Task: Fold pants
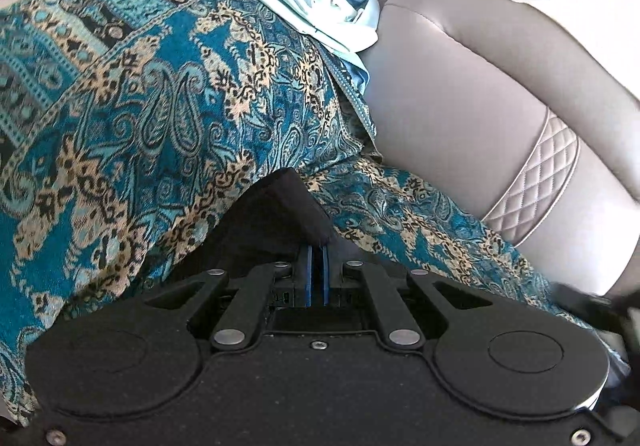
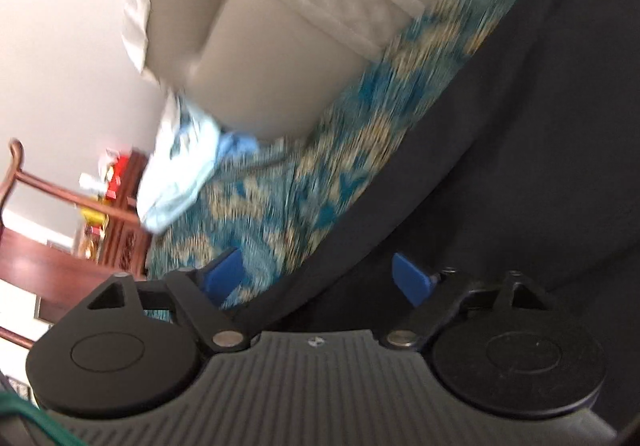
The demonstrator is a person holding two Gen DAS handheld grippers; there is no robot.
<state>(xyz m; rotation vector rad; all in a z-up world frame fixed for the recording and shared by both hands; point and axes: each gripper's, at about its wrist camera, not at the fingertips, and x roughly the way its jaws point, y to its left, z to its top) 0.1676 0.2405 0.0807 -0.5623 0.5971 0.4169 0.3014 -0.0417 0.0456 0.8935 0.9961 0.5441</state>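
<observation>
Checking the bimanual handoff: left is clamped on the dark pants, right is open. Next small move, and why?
Probably bring the right gripper down onto the dark pants and close. Its blue pads stand wide apart, holding nothing, with pants fabric right ahead. The left gripper already pinches a pants edge over the patterned throw. A second grip seems needed before folding.

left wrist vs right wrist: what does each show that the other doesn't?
Left wrist only: the left gripper shut on a fold of the dark pants, and the sofa's quilted strip in sharp detail.

Right wrist only: the right gripper open, blue fingertips apart, a wide stretch of pants, plus wooden furniture and a white wall. This view is motion-blurred.

Both: the teal paisley throw, the beige sofa back and the light-blue clothes pile.
</observation>
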